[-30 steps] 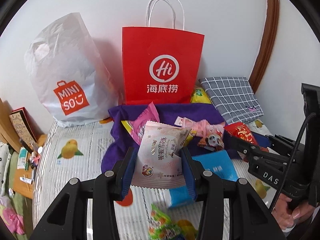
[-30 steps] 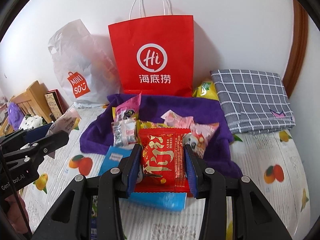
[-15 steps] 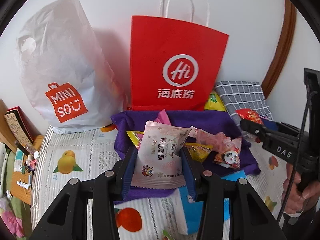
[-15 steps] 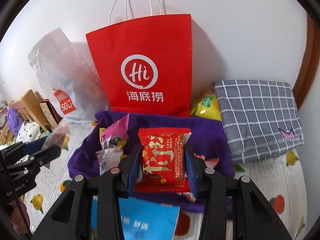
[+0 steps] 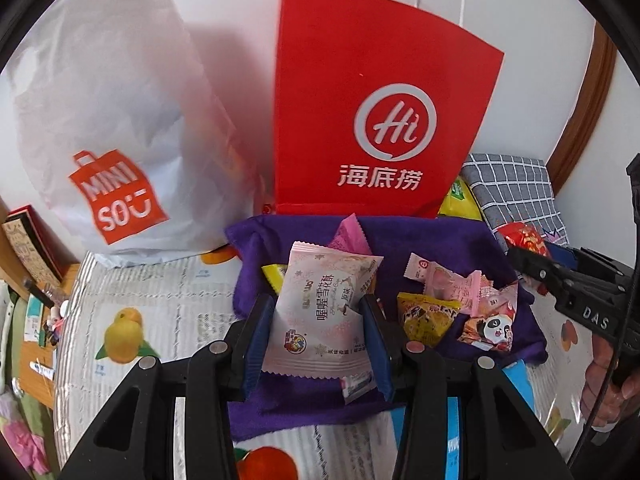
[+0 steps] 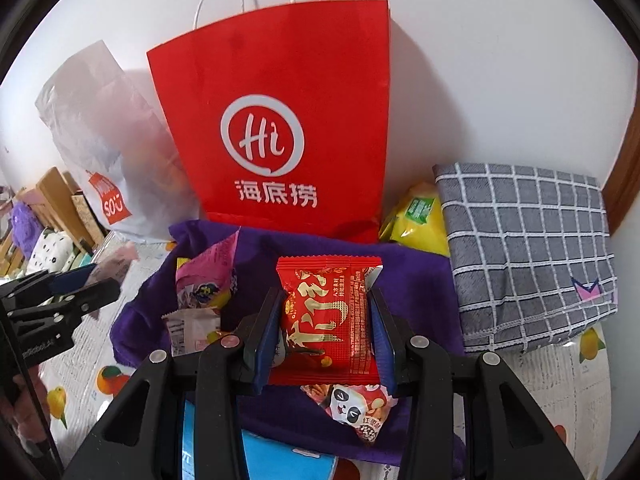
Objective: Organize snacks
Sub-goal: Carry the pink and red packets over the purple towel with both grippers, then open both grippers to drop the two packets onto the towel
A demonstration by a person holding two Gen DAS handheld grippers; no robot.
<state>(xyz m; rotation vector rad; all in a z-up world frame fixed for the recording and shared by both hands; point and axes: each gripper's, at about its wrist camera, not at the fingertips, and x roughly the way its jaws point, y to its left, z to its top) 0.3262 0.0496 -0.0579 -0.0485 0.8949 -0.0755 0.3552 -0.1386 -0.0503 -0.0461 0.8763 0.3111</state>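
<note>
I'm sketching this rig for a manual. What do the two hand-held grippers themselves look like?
Both match: the left hand-held gripper and the right hand-held gripper have matte black, angular linkage arms with silver pivot rivets and blue ribbed pads. Seen from the left wrist camera, the right one carries white "DAS" lettering and a black cable.

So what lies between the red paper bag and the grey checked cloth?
A yellow snack bag, wedged between the red bag and the cloth; clearest in the right wrist view.

Left wrist view angled down along its jaws, close to the purple fleece cloth, right wrist view likewise, both sharing the upright red paper carrier bag at upper centre.
</note>
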